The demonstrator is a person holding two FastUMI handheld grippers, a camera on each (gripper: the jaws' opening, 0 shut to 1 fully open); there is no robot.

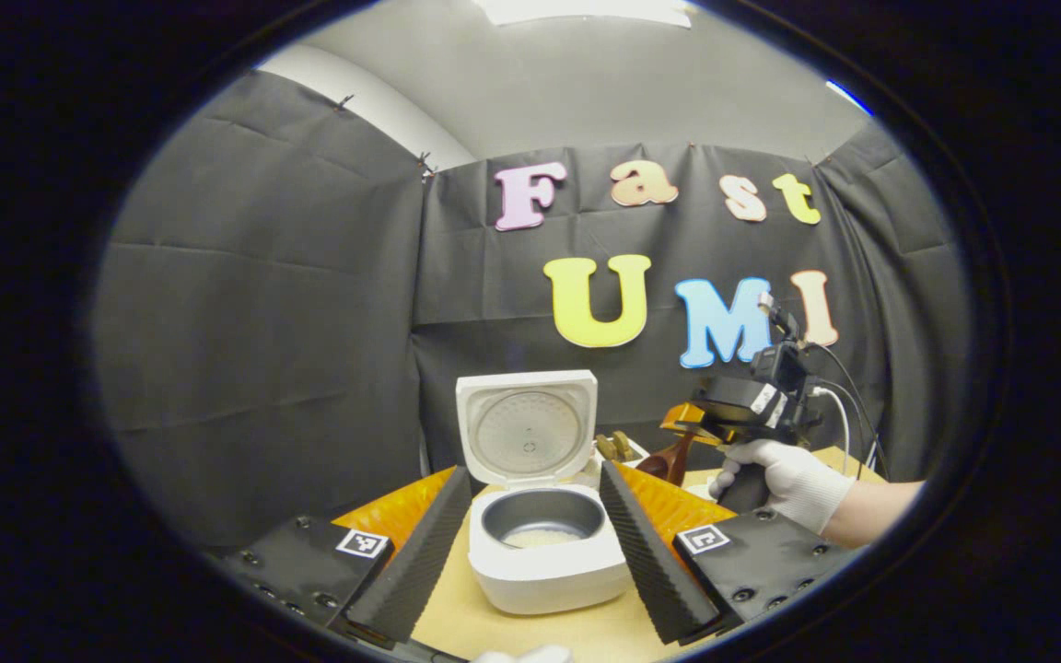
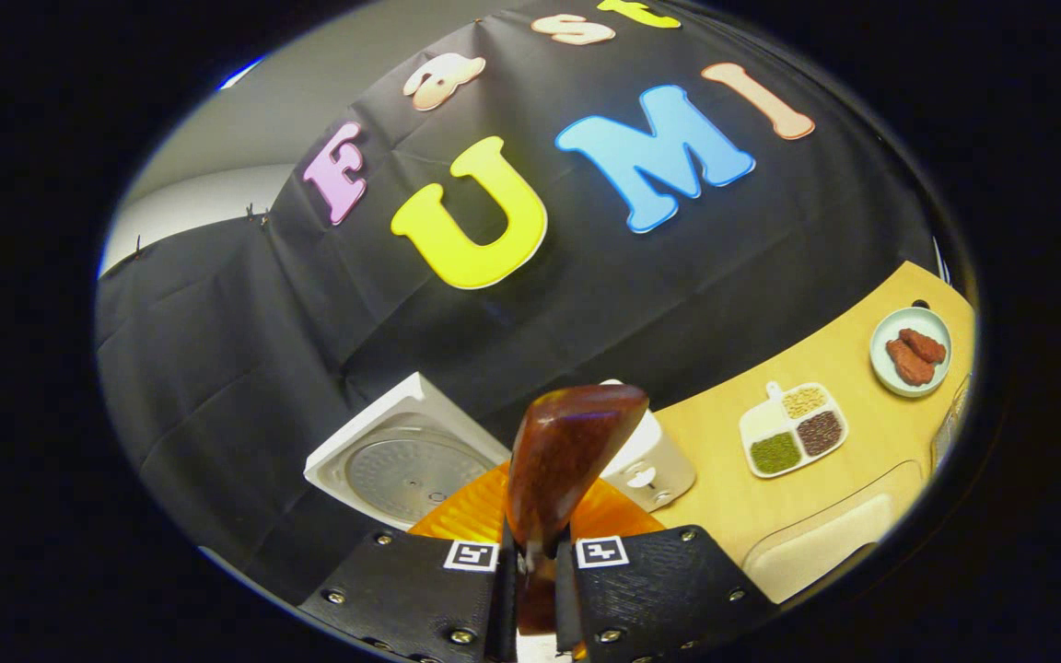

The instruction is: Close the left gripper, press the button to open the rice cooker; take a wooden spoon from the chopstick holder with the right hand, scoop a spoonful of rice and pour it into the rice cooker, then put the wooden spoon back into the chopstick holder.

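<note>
The white rice cooker (image 1: 549,575) stands with its lid (image 1: 527,428) raised, and a thin layer of rice (image 1: 542,536) lies in its grey pot. My left gripper (image 1: 534,479) is open, one finger on either side of the cooker, holding nothing. To the right, a gloved hand (image 1: 793,479) holds my right gripper (image 1: 742,405), with the wooden spoon (image 1: 669,459) near the chopstick holder (image 1: 627,451). In the right gripper view, my right gripper (image 2: 533,552) is shut on the spoon's handle. The spoon's bowl (image 2: 572,451) stands up before the white chopstick holder (image 2: 650,465) and the lid (image 2: 402,470).
On the wooden table (image 2: 871,442) to the right lie a white divided dish (image 2: 793,428) of grains, a small plate (image 2: 910,350) with reddish-brown food and a pale tray (image 2: 825,539). Black cloth walls close in the back and left.
</note>
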